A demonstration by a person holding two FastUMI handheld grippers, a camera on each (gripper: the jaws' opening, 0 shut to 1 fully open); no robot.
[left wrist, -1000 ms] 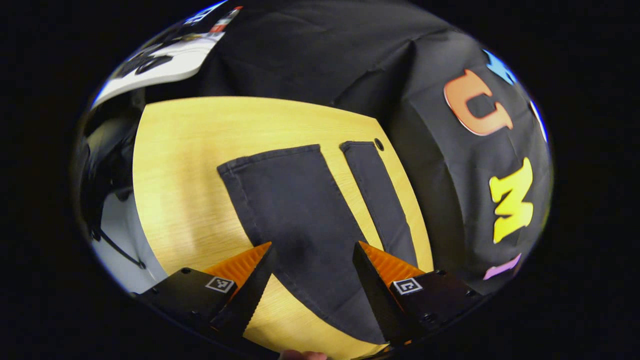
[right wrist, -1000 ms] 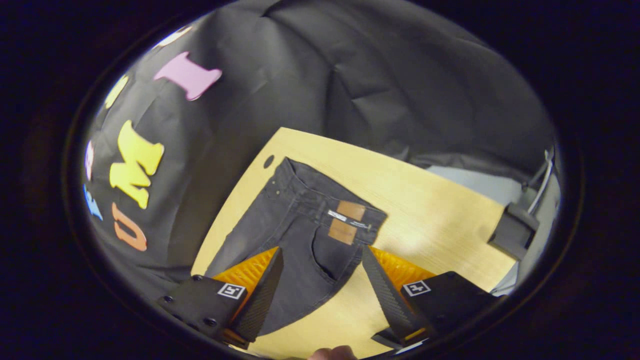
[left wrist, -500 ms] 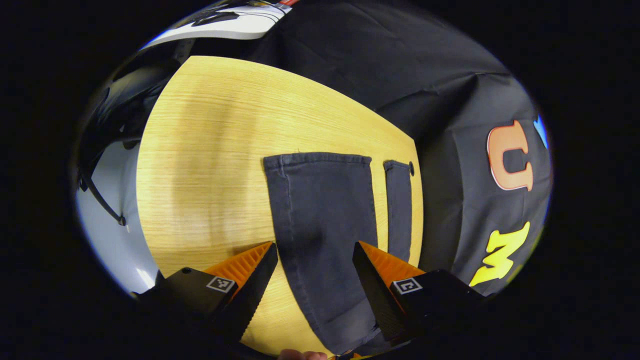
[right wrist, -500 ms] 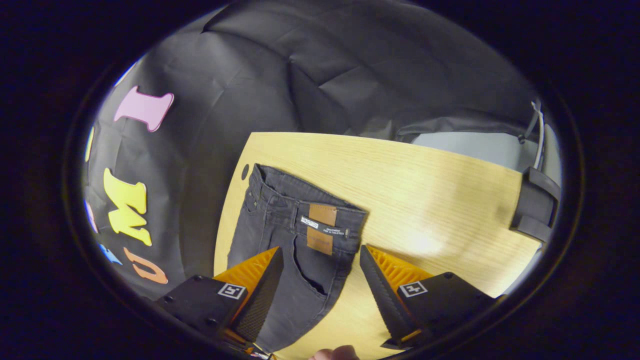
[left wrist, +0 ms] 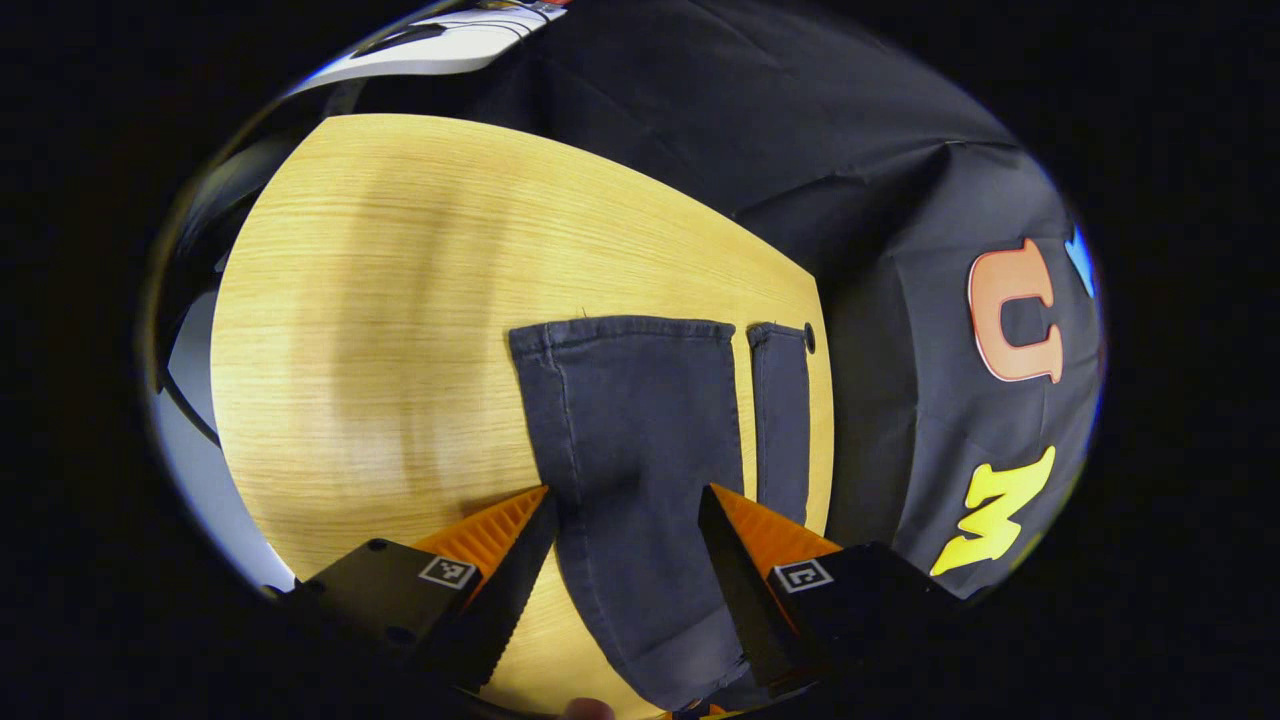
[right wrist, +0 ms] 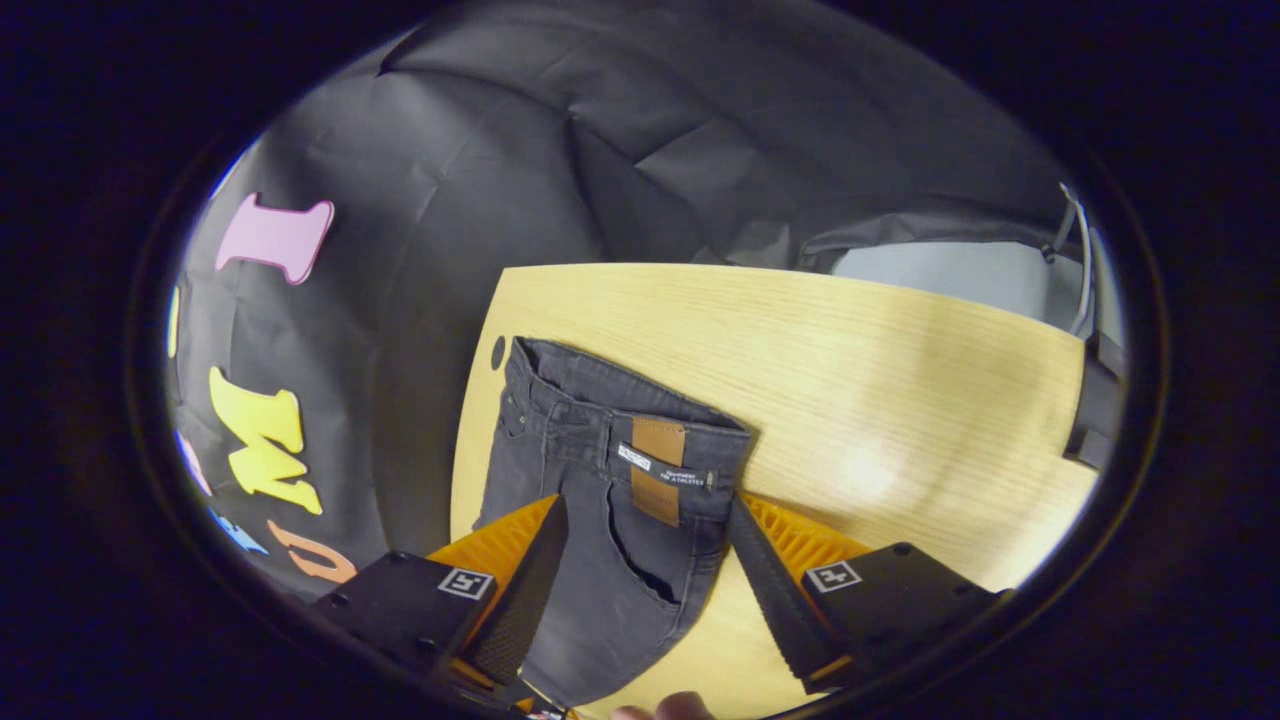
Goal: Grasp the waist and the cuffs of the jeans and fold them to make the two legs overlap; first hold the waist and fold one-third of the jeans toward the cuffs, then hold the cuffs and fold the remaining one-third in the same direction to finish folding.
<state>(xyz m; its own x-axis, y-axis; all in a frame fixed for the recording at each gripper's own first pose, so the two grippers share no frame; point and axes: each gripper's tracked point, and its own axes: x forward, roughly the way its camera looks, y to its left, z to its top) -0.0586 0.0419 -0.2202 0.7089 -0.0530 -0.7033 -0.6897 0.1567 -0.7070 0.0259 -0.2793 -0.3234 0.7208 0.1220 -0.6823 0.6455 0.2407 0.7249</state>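
Dark grey jeans (left wrist: 640, 450) lie flat on the light wooden table (left wrist: 400, 300). In the left gripper view the two legs run away from me side by side, the near cuff (left wrist: 620, 328) wide, the far cuff (left wrist: 778, 330) narrow by the table's edge. My left gripper (left wrist: 625, 500) hovers open over the near leg. In the right gripper view the waist (right wrist: 640, 420) with a brown leather patch (right wrist: 658, 470) lies ahead. My right gripper (right wrist: 648, 510) stands open just short of the waistband, above the seat of the jeans.
The black cloth wall (right wrist: 650, 150) hangs close behind the table's far edge. A small round hole (right wrist: 498, 352) sits in the tabletop beside the waist. A black clamp (right wrist: 1095, 410) grips the table's right edge in the right gripper view. Bare wood (left wrist: 350, 330) stretches left of the legs.
Both grippers have swung round to face the jeans more squarely and moved slightly closer. The jeans have not moved and both grippers stay open.
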